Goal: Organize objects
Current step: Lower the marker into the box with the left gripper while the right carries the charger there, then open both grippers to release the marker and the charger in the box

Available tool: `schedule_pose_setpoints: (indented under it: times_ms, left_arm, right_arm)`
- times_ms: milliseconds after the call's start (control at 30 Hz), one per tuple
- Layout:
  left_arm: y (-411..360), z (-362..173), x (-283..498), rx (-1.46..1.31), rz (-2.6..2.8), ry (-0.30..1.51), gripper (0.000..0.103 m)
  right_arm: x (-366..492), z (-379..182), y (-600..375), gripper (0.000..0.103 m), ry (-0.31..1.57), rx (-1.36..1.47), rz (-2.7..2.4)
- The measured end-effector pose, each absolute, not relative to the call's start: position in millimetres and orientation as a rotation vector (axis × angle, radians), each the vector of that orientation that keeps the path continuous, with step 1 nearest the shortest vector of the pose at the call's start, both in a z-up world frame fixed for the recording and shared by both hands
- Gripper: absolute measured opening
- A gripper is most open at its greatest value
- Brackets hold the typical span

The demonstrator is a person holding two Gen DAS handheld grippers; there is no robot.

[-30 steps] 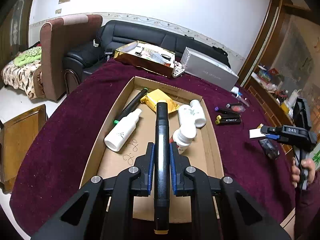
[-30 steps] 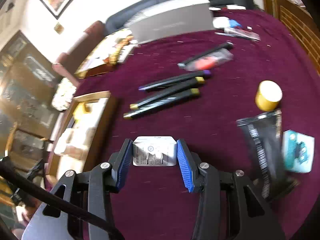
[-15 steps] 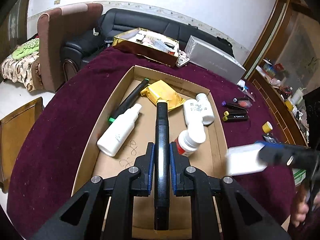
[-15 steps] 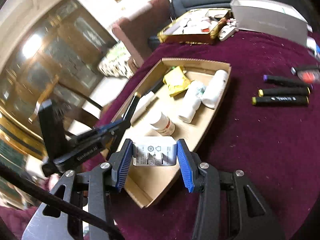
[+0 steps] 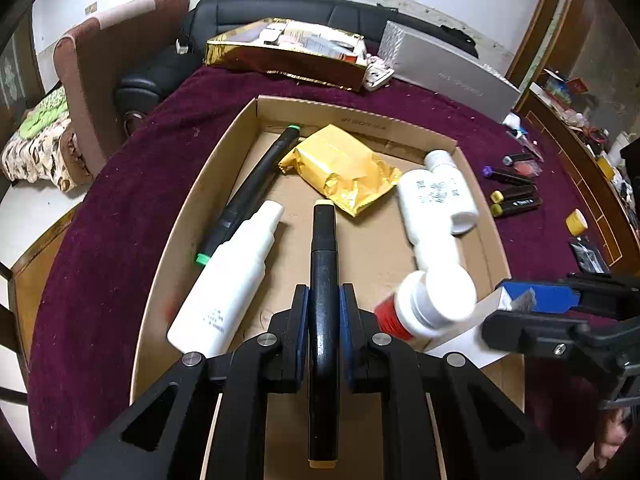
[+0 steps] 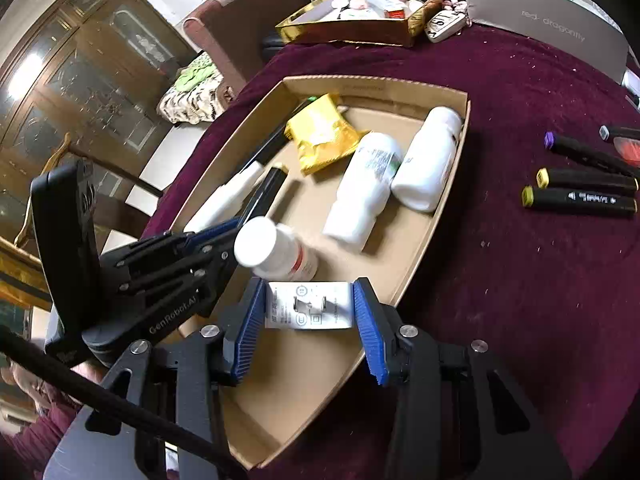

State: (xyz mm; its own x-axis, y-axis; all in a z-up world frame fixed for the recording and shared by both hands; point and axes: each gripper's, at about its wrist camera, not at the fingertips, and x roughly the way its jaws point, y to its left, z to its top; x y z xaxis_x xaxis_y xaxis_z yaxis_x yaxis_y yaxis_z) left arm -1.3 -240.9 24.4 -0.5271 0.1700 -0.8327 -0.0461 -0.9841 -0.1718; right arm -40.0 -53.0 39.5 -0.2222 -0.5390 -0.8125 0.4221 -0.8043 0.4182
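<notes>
Gripping a black marker pen with a yellow end cap (image 5: 323, 280), the left tongs (image 5: 324, 308) are pressed together on its barrel and hang over a shallow brown cardboard tray (image 5: 224, 152) on a surface draped in dark maroon cloth (image 5: 120, 208). Beside them the right tongs (image 6: 310, 312) pinch a small white rectangular charger plug with grey printed markings (image 6: 308, 306) between blue ribbed pads (image 6: 250, 320), holding it above the near end of the tray. Inside the tray lie a black marker with green end caps (image 5: 250, 196), a white spray bottle (image 5: 228, 280), a crumpled gold foil packet (image 5: 340, 166), two white plastic bottles (image 6: 424, 160) side by side against the right wall, and a small white pill bottle with a red label (image 6: 276, 252), which shows blurred just ahead of the plug. Outside the tray, on the cloth to the right, three black markers with yellow and purple caps (image 6: 580, 196) lie close together, well apart from the tray. At the far edge of the surface stand an open gold box (image 6: 360, 32) of small items and a long silver-grey box (image 6: 540, 24).
</notes>
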Motion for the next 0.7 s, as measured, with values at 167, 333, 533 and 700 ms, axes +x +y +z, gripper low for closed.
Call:
schedule_pose_setpoints:
  times_ms: [167, 333, 533, 700]
  left_arm:
    - [-245, 21, -9, -1.479, 2.629, -0.247, 0.011]
    - [-251, 20, -9, -1.481, 2.624, -0.311, 0.013]
    - [-263, 26, -5, -1.446, 2.627, -0.419, 0.024]
    - [-278, 43, 10, -1.35, 2.652, -0.493, 0.026]
  right_arm:
    - [-55, 40, -58, 0.044, -0.161, 1.432, -2.082]
    - [-63, 39, -69, 0.044, -0.117, 1.433, -2.114]
    - [-67, 35, -74, 0.044, -0.055, 1.44, -2.171]
    - [-65, 44, -67, 0.046, -0.08, 1.413, -2.188]
